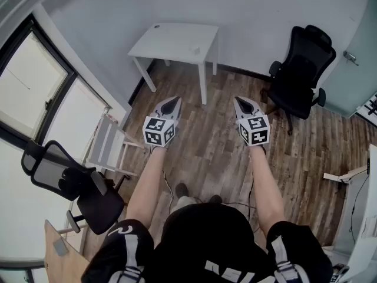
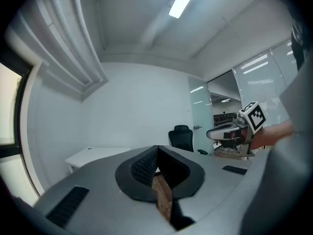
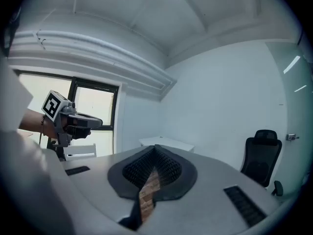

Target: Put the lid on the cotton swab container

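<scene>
Left gripper (image 1: 172, 102) and right gripper (image 1: 240, 102), both clenched empty, face the tabletop (image 1: 177, 40); only the head view shows the mesh chair (image 1: 59, 175).

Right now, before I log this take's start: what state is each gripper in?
Left gripper: jaws closed, holding nothing.
Right gripper: jaws closed, holding nothing.
</scene>
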`<state>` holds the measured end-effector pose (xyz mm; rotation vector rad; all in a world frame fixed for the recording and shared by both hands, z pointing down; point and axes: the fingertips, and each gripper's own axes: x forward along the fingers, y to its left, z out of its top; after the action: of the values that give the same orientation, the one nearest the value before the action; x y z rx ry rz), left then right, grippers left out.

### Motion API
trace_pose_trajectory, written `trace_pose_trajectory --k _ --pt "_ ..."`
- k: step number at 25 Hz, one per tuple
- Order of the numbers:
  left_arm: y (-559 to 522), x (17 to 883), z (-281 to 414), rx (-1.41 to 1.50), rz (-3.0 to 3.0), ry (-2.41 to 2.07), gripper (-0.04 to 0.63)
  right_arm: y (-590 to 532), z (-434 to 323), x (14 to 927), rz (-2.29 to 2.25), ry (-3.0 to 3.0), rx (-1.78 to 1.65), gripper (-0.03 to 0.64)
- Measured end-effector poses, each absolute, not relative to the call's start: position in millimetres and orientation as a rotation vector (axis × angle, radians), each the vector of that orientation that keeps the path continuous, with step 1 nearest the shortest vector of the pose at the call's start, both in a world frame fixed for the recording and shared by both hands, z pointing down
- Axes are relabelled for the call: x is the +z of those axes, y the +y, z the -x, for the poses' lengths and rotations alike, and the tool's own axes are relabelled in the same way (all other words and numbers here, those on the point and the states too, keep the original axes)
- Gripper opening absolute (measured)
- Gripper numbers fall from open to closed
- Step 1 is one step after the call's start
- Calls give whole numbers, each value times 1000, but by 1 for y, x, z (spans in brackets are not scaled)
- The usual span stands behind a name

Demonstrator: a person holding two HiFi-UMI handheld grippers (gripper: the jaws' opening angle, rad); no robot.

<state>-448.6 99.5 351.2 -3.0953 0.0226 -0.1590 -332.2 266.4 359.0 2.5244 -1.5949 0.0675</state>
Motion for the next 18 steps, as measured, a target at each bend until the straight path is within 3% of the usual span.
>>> trace_pose_trajectory --k 18 --pt "106 374 418 -179 3110 16 25 260 309 376 -2474 -1632 69 14"
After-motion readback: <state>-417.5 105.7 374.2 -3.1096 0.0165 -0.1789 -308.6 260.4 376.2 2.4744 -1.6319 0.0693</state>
